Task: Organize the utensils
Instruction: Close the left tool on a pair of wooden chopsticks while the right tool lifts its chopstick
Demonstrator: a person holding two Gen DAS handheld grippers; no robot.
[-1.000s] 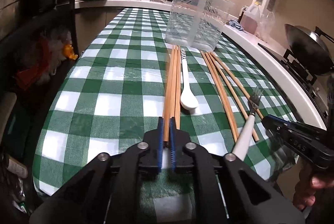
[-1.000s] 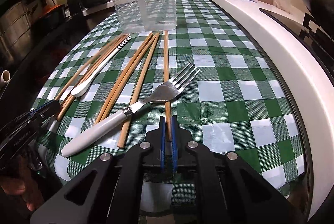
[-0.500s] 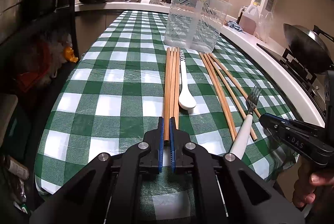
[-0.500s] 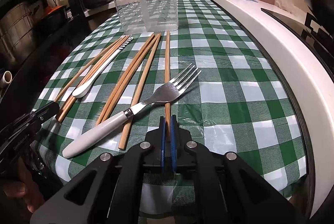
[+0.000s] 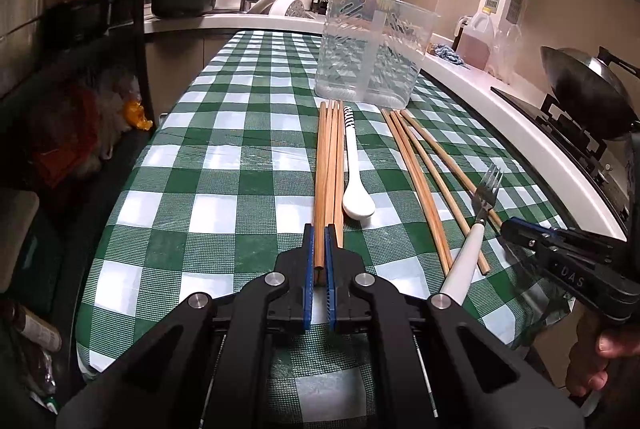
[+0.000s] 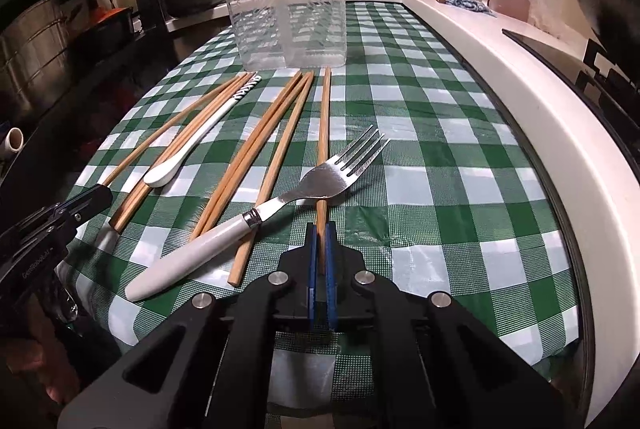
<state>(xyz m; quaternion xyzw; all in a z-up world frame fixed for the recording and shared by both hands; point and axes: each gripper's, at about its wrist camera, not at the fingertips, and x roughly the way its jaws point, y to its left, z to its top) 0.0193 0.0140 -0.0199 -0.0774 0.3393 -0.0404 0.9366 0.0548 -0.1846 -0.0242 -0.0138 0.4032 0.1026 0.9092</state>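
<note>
Both grippers clamped on chopsticks
Left gripper [image 5: 319, 243] pinches a chopstick [image 5: 320, 189] beside the spoon [image 5: 354, 181] — right gripper [image 6: 321, 241] pinches the chopstick under the fork [image 6: 322, 133].

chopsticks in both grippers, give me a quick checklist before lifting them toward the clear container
1. Left gripper shut on one chopstick of the left bundle: ok.
2. Right gripper shut on the rightmost chopstick: ok.
3. Right chopstick free to lift: not ok, the fork lies across it and will be dragged or tipped.
4. Left chopstick free of neighbours: cannot tell, it lies tight against the other chopsticks, with the white spoon just beside them.
5. Clear container upright with open top: ok.
6. Path from both grippers to the container free of obstacles: ok; only flat utensils on the checked tablecloth.
</note>
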